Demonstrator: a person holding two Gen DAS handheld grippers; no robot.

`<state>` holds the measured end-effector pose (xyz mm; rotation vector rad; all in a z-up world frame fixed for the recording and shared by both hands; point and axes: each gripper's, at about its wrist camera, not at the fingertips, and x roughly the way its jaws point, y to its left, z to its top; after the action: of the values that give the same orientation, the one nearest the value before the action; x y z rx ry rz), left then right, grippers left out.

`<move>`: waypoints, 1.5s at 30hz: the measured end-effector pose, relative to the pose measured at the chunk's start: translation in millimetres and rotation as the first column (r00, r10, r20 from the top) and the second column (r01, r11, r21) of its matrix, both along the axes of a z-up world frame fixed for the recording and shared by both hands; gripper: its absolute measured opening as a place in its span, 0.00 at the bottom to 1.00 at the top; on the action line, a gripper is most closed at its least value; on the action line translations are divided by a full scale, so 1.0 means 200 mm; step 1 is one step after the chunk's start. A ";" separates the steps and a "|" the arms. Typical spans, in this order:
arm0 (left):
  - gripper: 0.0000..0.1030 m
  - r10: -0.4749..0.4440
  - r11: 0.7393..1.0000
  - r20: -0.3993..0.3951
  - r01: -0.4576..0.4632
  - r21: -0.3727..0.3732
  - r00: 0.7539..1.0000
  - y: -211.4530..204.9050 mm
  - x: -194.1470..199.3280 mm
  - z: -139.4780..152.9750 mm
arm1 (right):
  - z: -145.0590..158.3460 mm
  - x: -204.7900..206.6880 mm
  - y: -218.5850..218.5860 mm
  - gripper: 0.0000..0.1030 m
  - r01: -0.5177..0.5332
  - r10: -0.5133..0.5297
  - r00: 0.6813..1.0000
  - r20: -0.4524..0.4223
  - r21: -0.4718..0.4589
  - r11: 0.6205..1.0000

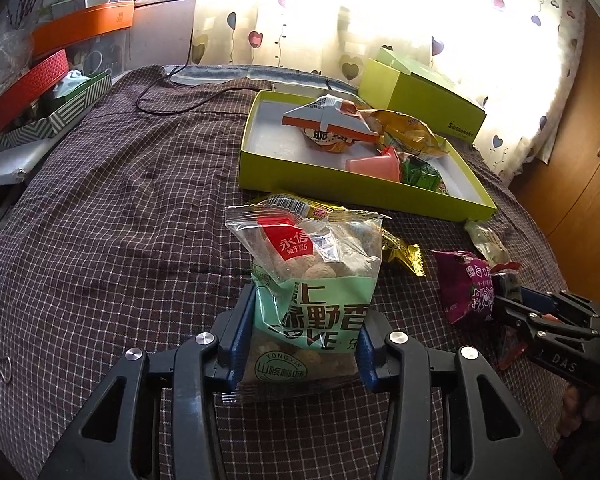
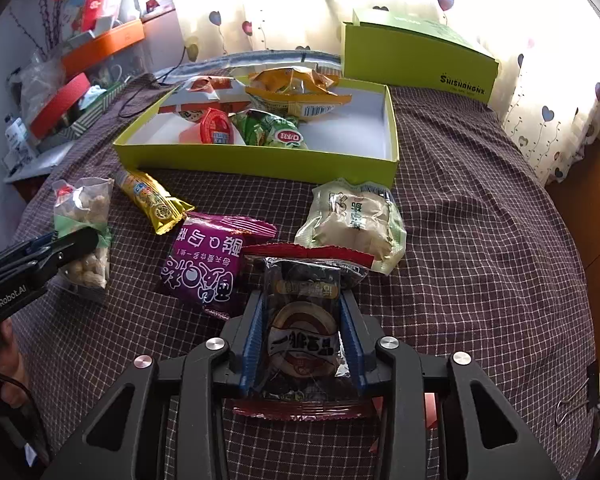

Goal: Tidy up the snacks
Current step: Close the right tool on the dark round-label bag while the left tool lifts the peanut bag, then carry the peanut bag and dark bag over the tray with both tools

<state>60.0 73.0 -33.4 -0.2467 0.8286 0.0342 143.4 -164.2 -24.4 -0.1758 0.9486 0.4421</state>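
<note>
**Two claws, two snack bags**

Left wrist view: left claw (image 1: 306,344) squeezed on a green nut bag (image 1: 310,300), blue pads pressed on both sides of it. Bag standing up off the checked cloth (image 1: 120,220). Just behind it, a yellow snack stick (image 1: 296,205). Farther back, a green box (image 1: 260,178) with a white and orange pack (image 1: 328,118), a yellow chip bag (image 1: 412,134) and a pink cup (image 1: 374,164) inside. Off to the right, a purple bag (image 1: 466,286) on the cloth, with the right claw (image 1: 512,312) just beside it.

Right wrist view: right claw (image 2: 306,344) closed tight on a dark snack pack with red ends (image 2: 304,336), pads touching both its sides. Purple bag (image 2: 206,264) just left of it, touching. Pale green pack (image 2: 354,222) behind and to the right. Yellow snack stick (image 2: 150,202) lying near the green box (image 2: 260,160). Far left, left claw (image 2: 66,246) clamped on the nut bag (image 2: 86,216).
</note>
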 end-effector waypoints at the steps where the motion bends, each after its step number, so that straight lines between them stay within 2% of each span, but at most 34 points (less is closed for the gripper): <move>1: 0.43 -0.003 1.000 0.002 0.003 0.002 1.000 0.00 0.00 0.00 | 0.00 0.00 -0.01 0.30 -0.002 0.002 1.000 0.004 0.003 1.000; 18: 0.43 -0.016 1.000 0.054 0.017 -0.008 0.998 -0.04 -0.10 0.11 | 0.19 -0.12 -0.05 0.29 -0.076 0.063 0.993 0.104 0.123 0.989; 45: 0.43 -0.059 0.998 0.104 0.057 0.016 0.993 -0.11 -0.07 0.24 | 0.30 -0.09 -0.03 0.29 -0.130 0.106 0.985 0.139 0.176 0.976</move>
<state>46.0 51.2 15.6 -0.2104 0.7304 -0.0278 126.2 -169.5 35.6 -0.0909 0.7678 0.6191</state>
